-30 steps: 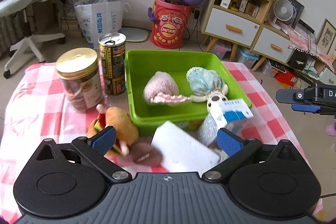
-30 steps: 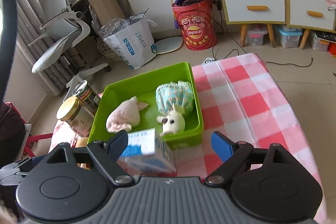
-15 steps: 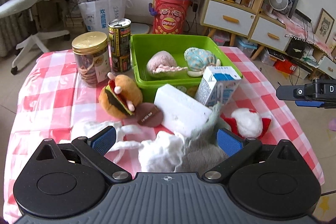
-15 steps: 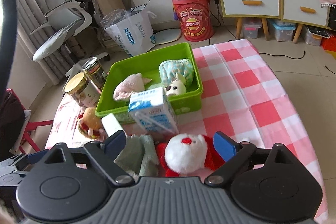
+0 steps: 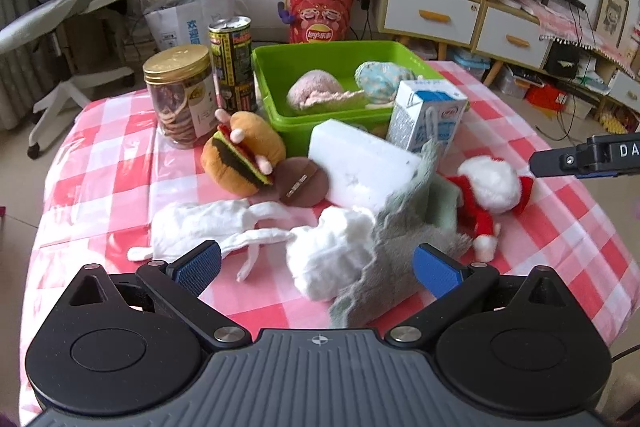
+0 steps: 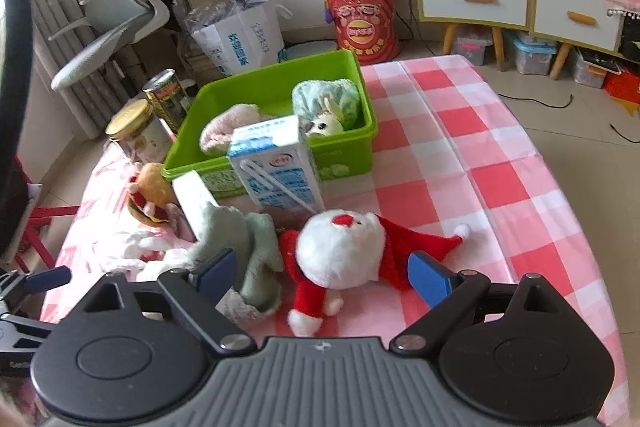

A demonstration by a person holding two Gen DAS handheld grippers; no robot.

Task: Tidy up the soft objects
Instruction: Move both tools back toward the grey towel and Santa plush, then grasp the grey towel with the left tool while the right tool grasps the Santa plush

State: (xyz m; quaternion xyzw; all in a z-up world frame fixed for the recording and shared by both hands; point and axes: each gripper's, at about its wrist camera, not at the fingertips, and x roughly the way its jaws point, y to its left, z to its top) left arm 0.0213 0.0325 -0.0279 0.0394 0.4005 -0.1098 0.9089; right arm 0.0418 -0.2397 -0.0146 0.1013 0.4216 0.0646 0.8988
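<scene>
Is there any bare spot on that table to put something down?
Yes: the checked cloth right of the green bin and beyond the Santa is bare. Between bin and tongs it is crowded: milk carton, white block, burger toy, cloths.

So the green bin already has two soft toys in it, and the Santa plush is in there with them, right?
Not quite. The green bin does hold two soft toys, but the Santa plush lies outside it on the checked tablecloth, in front of the milk carton. The right wrist view shows this most clearly.
</scene>
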